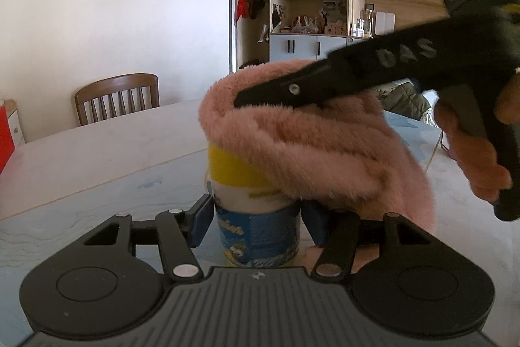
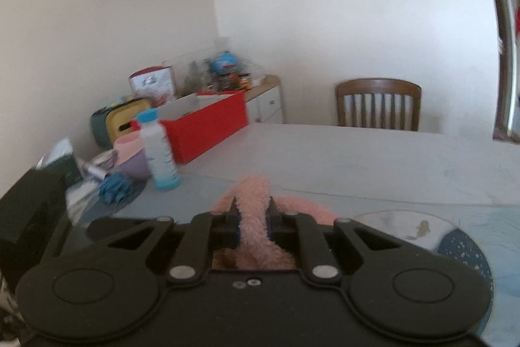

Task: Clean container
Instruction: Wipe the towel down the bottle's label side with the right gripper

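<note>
Between the left gripper's (image 1: 256, 225) clamped fingers stands the upright container (image 1: 256, 213), directly below the right gripper (image 2: 253, 225), which pinches the pink cloth (image 1: 312, 139) draped over its top.

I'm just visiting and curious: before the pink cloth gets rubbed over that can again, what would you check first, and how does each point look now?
1. Left gripper clamps the can: ok.
2. Can upright on the table: ok.
3. Right gripper shut on the pink cloth: ok.
4. Cloth lies over the can's top: ok.
5. Can's top clean: cannot tell, covered.
</note>
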